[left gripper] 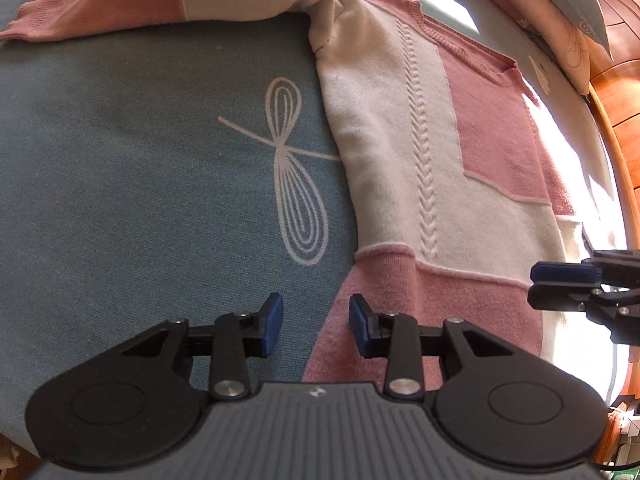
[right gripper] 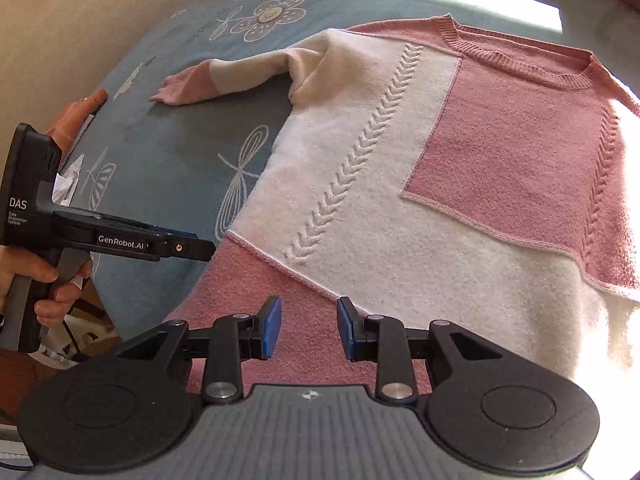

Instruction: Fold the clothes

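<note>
A pink and cream knitted sweater (left gripper: 400, 140) (right gripper: 360, 160) lies flat, front up, on a blue bedspread (left gripper: 140, 160) (right gripper: 172, 152). Its left sleeve (left gripper: 120, 8) (right gripper: 224, 76) stretches out sideways across the cover. My left gripper (left gripper: 316, 324) (right gripper: 200, 246) hovers open over the sweater's lower left corner; the pink hem's side edge runs under the gap and the pads press on nothing. My right gripper (right gripper: 308, 326) (left gripper: 536, 284) stands open just above the pink hem band further right, with only fabric below it.
Pillows (left gripper: 560, 8) and a wooden bed frame (left gripper: 616, 112) lie beyond the sweater's collar side. A person's hand (right gripper: 52, 280) holds the left gripper's handle at the bed's near left edge. Bright sunlight washes out the sweater's right side (right gripper: 600, 320).
</note>
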The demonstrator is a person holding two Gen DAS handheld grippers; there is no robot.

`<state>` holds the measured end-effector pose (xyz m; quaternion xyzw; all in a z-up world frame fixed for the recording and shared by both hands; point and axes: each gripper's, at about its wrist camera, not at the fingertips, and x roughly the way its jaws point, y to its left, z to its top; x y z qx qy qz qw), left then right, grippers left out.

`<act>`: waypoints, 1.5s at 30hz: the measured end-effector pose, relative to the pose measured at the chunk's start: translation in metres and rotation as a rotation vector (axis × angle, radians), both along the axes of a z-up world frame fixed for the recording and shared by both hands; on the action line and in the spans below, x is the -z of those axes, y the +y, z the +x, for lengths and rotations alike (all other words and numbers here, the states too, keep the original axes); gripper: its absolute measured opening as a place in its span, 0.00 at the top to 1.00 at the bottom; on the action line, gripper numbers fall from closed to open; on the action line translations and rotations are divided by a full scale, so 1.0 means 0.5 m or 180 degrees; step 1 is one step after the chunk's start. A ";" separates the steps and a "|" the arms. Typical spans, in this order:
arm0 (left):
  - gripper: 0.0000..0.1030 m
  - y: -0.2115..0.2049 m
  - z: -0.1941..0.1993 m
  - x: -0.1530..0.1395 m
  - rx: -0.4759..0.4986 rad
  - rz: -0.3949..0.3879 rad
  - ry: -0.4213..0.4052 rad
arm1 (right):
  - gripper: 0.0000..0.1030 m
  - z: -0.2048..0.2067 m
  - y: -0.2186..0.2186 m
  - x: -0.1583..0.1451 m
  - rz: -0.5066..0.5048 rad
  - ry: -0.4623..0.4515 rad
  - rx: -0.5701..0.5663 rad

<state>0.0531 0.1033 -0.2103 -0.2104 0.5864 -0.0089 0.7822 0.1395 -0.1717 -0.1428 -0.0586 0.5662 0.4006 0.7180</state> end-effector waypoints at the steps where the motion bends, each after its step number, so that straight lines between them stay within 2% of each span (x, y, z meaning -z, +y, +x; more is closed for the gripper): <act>1: 0.66 -0.008 -0.009 0.004 -0.0026 -0.0011 0.0020 | 0.67 -0.001 0.002 -0.004 0.0002 -0.0015 -0.0024; 3: 0.63 -0.025 -0.020 0.010 -0.0055 0.0025 0.0040 | 0.67 -0.004 0.006 -0.009 0.0002 -0.0040 -0.0080; 7: 0.59 -0.068 -0.026 0.007 -0.0039 0.0361 -0.0002 | 0.66 -0.008 0.011 -0.009 -0.0027 -0.0075 -0.0256; 9: 0.51 -0.091 -0.023 0.006 0.0001 0.0502 0.0026 | 0.66 -0.010 0.010 -0.008 -0.0045 -0.0111 -0.0322; 11: 0.51 -0.109 -0.016 0.004 0.0057 0.0630 0.0094 | 0.66 -0.014 0.008 -0.006 -0.0065 -0.0152 -0.0384; 13: 0.53 -0.118 -0.013 0.001 0.0100 0.0686 0.0135 | 0.66 -0.015 0.003 -0.005 -0.0067 -0.0159 -0.0394; 18: 0.87 -0.134 -0.013 -0.006 0.0218 0.0703 0.0175 | 0.66 -0.016 -0.013 -0.007 -0.0082 -0.0192 -0.0408; 20: 0.93 -0.136 -0.017 -0.014 0.0223 0.0726 0.0184 | 0.66 -0.013 -0.022 -0.009 -0.0083 -0.0207 -0.0388; 28: 0.96 -0.048 -0.058 -0.052 -0.0256 0.1247 0.0390 | 0.66 0.000 -0.060 -0.011 -0.0111 -0.0236 -0.0242; 30: 0.96 -0.019 -0.062 -0.052 -0.0394 0.1166 0.0429 | 0.66 0.002 -0.067 -0.007 -0.0121 -0.0222 -0.0184; 33: 0.94 0.004 -0.051 -0.062 -0.0450 0.0848 0.0182 | 0.66 0.003 -0.073 -0.003 -0.0106 -0.0184 -0.0103; 35: 0.88 0.000 -0.023 -0.056 -0.0400 0.0638 0.0049 | 0.66 0.003 -0.074 -0.001 -0.0100 -0.0162 -0.0075; 37: 0.87 -0.008 0.002 -0.046 -0.0332 0.0471 -0.0051 | 0.66 0.001 -0.074 -0.001 -0.0110 -0.0173 -0.0064; 38: 0.83 -0.016 0.012 -0.040 -0.0262 0.0429 -0.0086 | 0.66 0.001 -0.074 -0.001 -0.0109 -0.0174 -0.0062; 39: 0.78 -0.024 0.018 -0.033 -0.0197 0.0415 -0.0078 | 0.66 0.001 -0.074 -0.001 -0.0107 -0.0170 -0.0060; 41: 0.77 -0.046 0.025 -0.017 -0.0094 0.0414 0.0029 | 0.66 0.001 -0.073 -0.002 -0.0107 -0.0172 -0.0050; 45: 0.74 -0.088 0.032 -0.009 0.0126 0.0724 0.0067 | 0.66 0.003 -0.074 -0.001 -0.0130 -0.0192 -0.0025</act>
